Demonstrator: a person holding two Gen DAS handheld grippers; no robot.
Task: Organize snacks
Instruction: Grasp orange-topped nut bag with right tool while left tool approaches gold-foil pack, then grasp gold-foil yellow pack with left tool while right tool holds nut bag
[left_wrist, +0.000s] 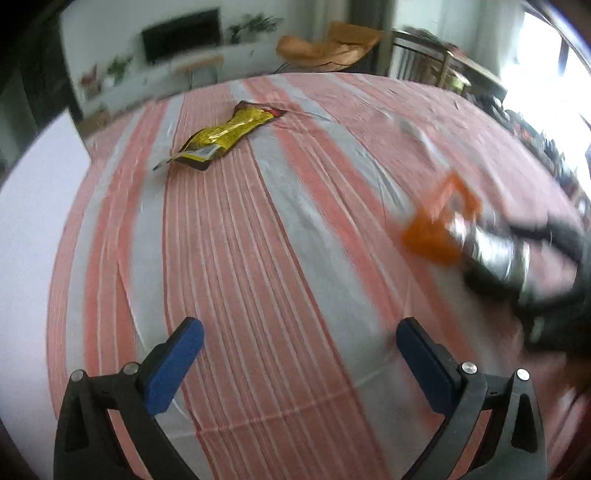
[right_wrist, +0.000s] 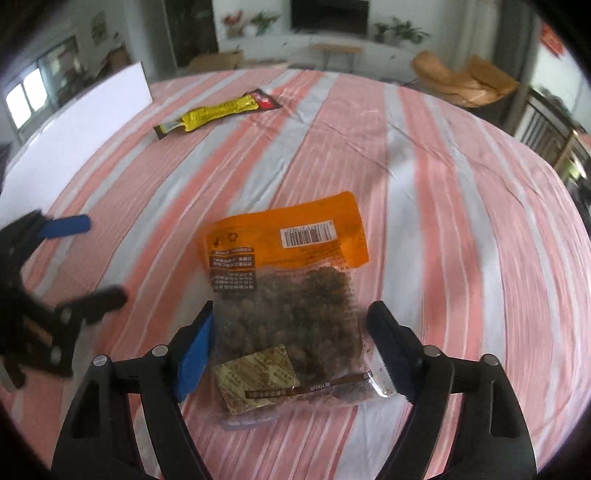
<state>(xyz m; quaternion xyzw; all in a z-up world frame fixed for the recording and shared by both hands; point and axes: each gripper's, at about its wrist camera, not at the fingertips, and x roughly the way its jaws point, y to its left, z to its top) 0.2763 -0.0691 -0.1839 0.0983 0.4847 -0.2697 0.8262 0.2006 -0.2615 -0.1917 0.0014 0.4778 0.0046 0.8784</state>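
An orange-topped clear snack bag (right_wrist: 288, 295) of brown pieces lies on the striped tablecloth between the fingers of my right gripper (right_wrist: 290, 332). The jaws stand open on either side of the bag, close to its edges. The same bag shows blurred in the left wrist view (left_wrist: 439, 221) with the right gripper behind it. A yellow snack packet (left_wrist: 225, 134) lies far across the table; it also shows in the right wrist view (right_wrist: 218, 110). My left gripper (left_wrist: 299, 343) is open and empty above the cloth, seen at the left in the right wrist view (right_wrist: 88, 258).
A white board (right_wrist: 81, 122) stands along the table's left edge. The round table (left_wrist: 258, 240) carries a pink and grey striped cloth. Chairs, a brown paper bag (left_wrist: 332, 48) and a TV wall lie beyond the far edge.
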